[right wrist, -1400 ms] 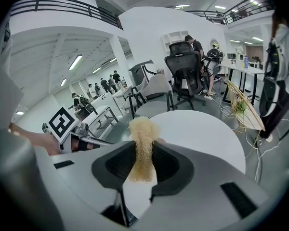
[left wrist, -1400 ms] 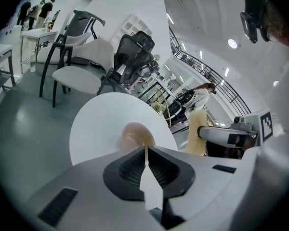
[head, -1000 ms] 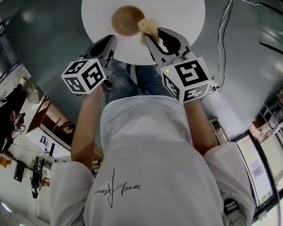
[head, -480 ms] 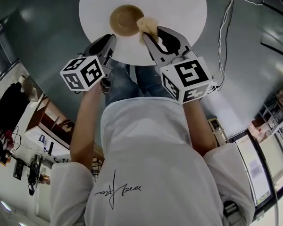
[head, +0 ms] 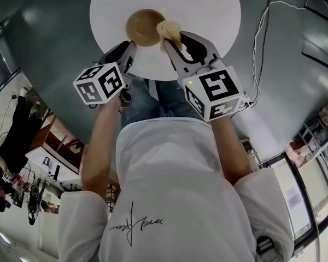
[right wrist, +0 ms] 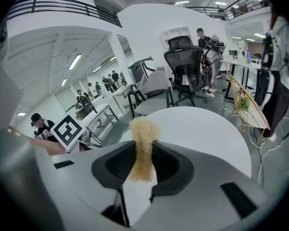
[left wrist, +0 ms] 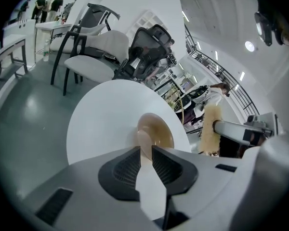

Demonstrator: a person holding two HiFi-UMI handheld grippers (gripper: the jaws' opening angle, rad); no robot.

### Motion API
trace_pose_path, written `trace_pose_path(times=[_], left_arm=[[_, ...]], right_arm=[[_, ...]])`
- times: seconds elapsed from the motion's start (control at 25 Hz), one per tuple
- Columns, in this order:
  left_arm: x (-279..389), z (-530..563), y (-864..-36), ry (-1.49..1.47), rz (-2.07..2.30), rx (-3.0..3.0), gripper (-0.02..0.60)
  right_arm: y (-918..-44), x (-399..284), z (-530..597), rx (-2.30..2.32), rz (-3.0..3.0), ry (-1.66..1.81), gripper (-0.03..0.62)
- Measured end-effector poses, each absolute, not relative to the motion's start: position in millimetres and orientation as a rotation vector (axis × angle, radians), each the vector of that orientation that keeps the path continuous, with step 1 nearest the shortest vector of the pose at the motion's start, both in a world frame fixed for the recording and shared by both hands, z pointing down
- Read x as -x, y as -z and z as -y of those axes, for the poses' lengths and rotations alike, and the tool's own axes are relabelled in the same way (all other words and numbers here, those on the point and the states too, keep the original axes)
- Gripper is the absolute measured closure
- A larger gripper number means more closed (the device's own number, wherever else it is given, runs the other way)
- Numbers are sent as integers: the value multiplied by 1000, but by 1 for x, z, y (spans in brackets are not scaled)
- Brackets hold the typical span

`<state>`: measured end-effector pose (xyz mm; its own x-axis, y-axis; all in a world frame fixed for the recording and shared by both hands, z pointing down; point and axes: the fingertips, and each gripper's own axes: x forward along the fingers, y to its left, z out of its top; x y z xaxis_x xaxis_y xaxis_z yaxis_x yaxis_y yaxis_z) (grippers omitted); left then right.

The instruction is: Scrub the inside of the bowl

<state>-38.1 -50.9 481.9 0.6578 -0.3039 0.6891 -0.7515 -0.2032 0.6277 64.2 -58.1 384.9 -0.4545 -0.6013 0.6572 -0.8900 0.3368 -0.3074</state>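
Plainly set up for two-handed work. Leans over a round white table (head: 208, 15) with the bowl (head: 144, 27) sitting toward its near side, presumably so both tools reach it without stretching. Brings the left gripper (head: 129, 51) in at the bowl's near rim, most likely to pinch it and stop the bowl skating once scrubbing starts. Has just been opening those jaws; shows them part-way apart now, with the rim lined up with the gap at their tips and the pads pressing on nothing, so released rather than gripping. Cannot tell whether the rim is inside the gap yet. Has the right gripper (head: 175, 39) clenched on the scrubber (head: 168, 29), a tan fibrous pad pinched by its lower part so the fuzzy top sticks out past the jaw tips, free to work. Holds that pad at the bowl's right rim, at the edge rather than down in the hollow as far as can be judged, so not yet scrubbing. Reaches both forearms forward and down, roughly parallel, marker cubes uppermost. Slants both tools down toward the table, the left nose at the bowl's near-left and the right nose at its right.
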Motion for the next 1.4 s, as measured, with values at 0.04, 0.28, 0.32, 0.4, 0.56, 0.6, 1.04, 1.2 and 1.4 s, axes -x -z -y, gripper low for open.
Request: trace_pose_path(times=[0.04, 0.28, 0.32, 0.4, 0.56, 0.6, 1.04, 1.2, 1.4], left_arm=[[38, 52, -483, -511, 858, -1776, 523], [35, 54, -490, -495, 867, -1743, 523], [35, 56, -491, -495, 870, -1745, 523], [34, 58, -493, -502, 876, -1744, 523], [32, 61, -496, -486, 873, -1722, 524], [33, 61, -497, -483, 873, -1715, 524], [32, 64, -496, -397, 859, -1669, 535], [32, 63, -496, -378, 864, -1655, 538], [30, 64, -496, -378, 862, -1642, 549]], right_arm=[[-385, -65, 58, -1308, 2177, -904, 479], [-391, -72, 58, -1308, 2162, -908, 479], [-393, -74, 58, -1310, 2159, -915, 479], [-396, -79, 59, -1321, 2153, -932, 479], [-398, -86, 61, -1343, 2139, -945, 479], [-399, -87, 62, -1345, 2136, -945, 479], [-426, -94, 69, -1360, 2075, -976, 479], [-438, -96, 70, -1361, 2048, -994, 479], [-446, -99, 72, -1340, 2033, -990, 479]])
